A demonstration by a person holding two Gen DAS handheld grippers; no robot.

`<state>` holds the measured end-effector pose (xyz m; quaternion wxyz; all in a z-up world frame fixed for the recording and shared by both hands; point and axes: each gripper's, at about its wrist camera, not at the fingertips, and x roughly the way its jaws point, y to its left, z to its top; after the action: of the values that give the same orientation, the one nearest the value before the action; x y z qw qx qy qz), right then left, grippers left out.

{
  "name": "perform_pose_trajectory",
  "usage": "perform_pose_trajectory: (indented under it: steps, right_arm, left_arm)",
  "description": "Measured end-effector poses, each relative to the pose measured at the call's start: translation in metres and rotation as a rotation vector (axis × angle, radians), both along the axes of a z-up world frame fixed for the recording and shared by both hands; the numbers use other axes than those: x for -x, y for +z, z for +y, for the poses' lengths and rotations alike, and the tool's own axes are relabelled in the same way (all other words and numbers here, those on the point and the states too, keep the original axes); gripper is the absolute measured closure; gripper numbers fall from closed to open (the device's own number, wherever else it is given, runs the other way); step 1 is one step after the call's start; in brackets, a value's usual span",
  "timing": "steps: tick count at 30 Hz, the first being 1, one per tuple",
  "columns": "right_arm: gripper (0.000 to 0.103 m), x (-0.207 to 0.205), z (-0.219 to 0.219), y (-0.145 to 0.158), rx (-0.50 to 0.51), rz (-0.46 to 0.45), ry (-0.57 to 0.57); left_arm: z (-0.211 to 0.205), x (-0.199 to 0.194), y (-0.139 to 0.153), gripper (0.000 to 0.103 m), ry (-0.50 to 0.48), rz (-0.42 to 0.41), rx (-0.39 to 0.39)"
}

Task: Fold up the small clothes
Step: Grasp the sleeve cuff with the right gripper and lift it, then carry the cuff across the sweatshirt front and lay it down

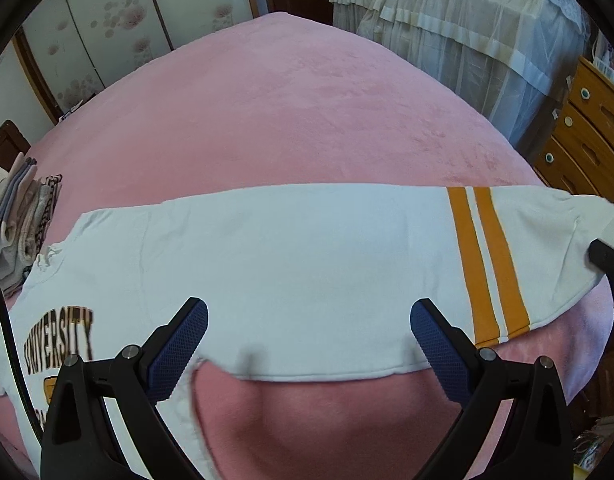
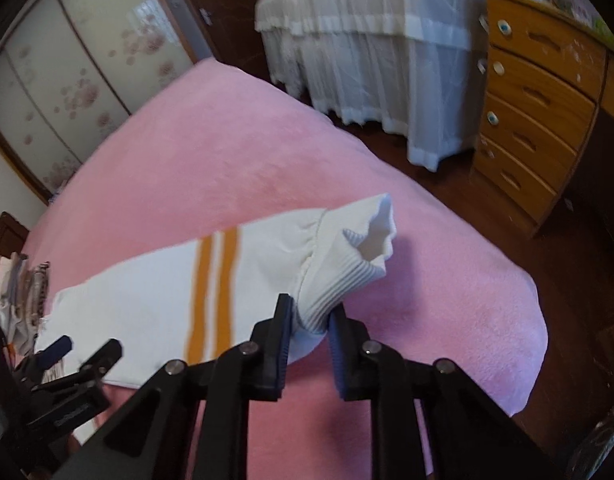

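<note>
A white sweatshirt (image 1: 307, 260) lies on the pink bed (image 1: 267, 100), with dark "UNIVERSITY" lettering (image 1: 61, 340) at the left and two orange stripes (image 1: 483, 264) across its outstretched sleeve. My left gripper (image 1: 307, 316) is open above the sleeve's near edge, its blue pads (image 1: 183, 344) wide apart and gripping nothing. In the right wrist view my right gripper (image 2: 311, 320) is shut on the ribbed white cuff (image 2: 347, 272), which is lifted off the bed and bunched between the jaws. The striped sleeve (image 2: 215, 292) trails left from there towards the left gripper (image 2: 85, 348).
A stack of folded clothes (image 1: 19, 216) sits at the bed's left edge. A wooden chest of drawers (image 2: 535, 92) and lace-draped furniture (image 2: 367, 60) stand beyond the bed's right edge (image 2: 539, 320). Sliding wardrobe doors (image 1: 107, 32) are at the far left.
</note>
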<state>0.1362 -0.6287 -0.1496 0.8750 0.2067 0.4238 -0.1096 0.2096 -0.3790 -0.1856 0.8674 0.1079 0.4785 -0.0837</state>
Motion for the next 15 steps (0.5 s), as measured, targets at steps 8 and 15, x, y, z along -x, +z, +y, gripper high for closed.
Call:
perform_pose_trajectory:
  steps: [8,15]
  right_arm:
    - [0.086,-0.002,0.089,0.067,0.054,-0.151,0.230]
    - [0.086,-0.024,0.204,0.075,0.125,-0.187,0.496]
  left_arm:
    - [0.078,0.021,0.052,0.002,0.068,-0.079,-0.008]
    - [0.204,0.040,0.070,0.002,0.227,-0.118,-0.004]
